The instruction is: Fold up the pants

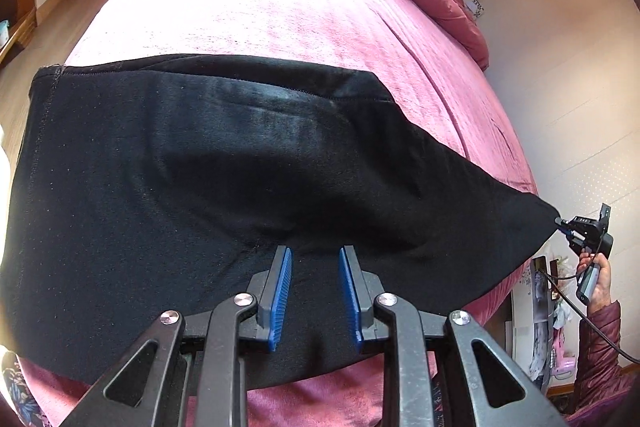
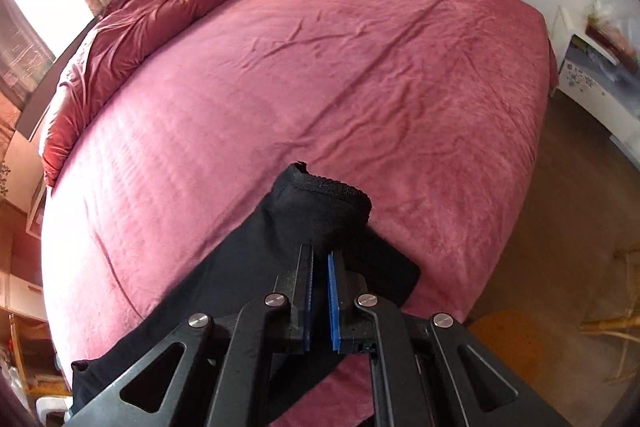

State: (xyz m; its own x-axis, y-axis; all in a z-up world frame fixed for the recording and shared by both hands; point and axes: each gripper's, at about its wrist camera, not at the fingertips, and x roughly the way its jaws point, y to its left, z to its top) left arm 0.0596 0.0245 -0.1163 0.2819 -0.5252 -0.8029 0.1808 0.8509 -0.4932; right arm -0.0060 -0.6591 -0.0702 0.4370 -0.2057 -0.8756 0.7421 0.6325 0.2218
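The black pants (image 1: 200,187) hang stretched over the pink bed sheet (image 1: 260,7). My left gripper (image 1: 316,253) grips a thick bunch of the cloth between its blue pads (image 1: 282,291); creases run toward its tips. My right gripper (image 2: 320,255) is shut on a corner of the pants (image 2: 320,203), whose ribbed hem stands up past the fingertips. In the left wrist view, the right gripper (image 1: 564,225) holds the far right corner taut, with a hand (image 1: 598,277) on its handle. The rest of the pants (image 2: 224,299) trails down to the lower left in the right wrist view.
A crumpled red duvet (image 2: 132,27) lies along the head of the bed (image 2: 360,87). A white bedside cabinet (image 2: 600,79) stands at the right of the bed. Wooden floor (image 2: 560,227) and an orange mat (image 2: 508,339) lie beyond the bed's edge.
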